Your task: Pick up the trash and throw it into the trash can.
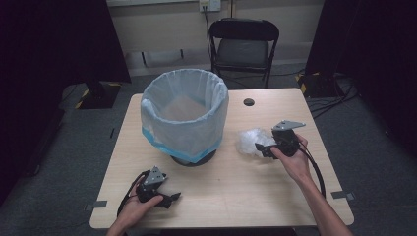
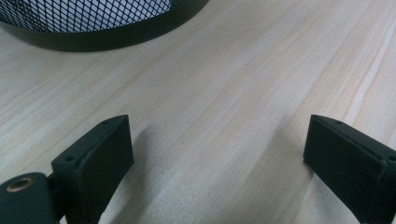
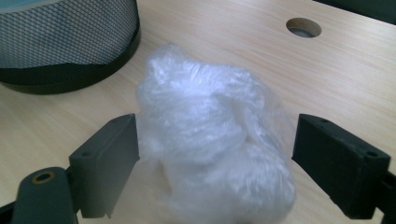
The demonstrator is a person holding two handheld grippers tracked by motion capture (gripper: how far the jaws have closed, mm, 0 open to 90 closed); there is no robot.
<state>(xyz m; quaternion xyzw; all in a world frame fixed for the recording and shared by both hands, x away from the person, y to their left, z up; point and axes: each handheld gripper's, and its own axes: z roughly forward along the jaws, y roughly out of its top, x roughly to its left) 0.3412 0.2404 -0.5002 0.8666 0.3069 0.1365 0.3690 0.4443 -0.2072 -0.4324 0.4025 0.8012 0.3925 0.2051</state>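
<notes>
A light wooden tabletop (image 1: 216,189) is seen from the high view, with a black mesh wastebasket (image 1: 185,116) standing toward its far left part, lined with a pale translucent bag whose rim is folded down over the outside (a blue band shows along the lower edge of the fold). A round cable hole (image 1: 249,102) is cut into the tabletop near the far edge, to the right of the wastebasket.

A crumpled wad of clear plastic film (image 1: 251,141) lies on the tabletop toward the right edge, apart from the wastebasket's base. The right gripper (image 1: 265,149) is held in the person's right hand (image 1: 294,160) just beside the wad. In the right gripper view its fingers (image 3: 108,163) are spread wide, one on either side of the plastic film (image 3: 215,140); the left finger appears to be touching or nearly touching the film, while the right finger stands clear of it, so nothing is clamped.

The left gripper (image 1: 169,198) is held low in the left hand (image 1: 137,204) near the near left corner of the tabletop. In the left gripper view its fingers (image 2: 95,161) are released and wide apart over bare wood, with the wastebasket's black base (image 2: 107,35) beyond them.

A dark folding chair (image 1: 243,46) stands behind the far edge.
</notes>
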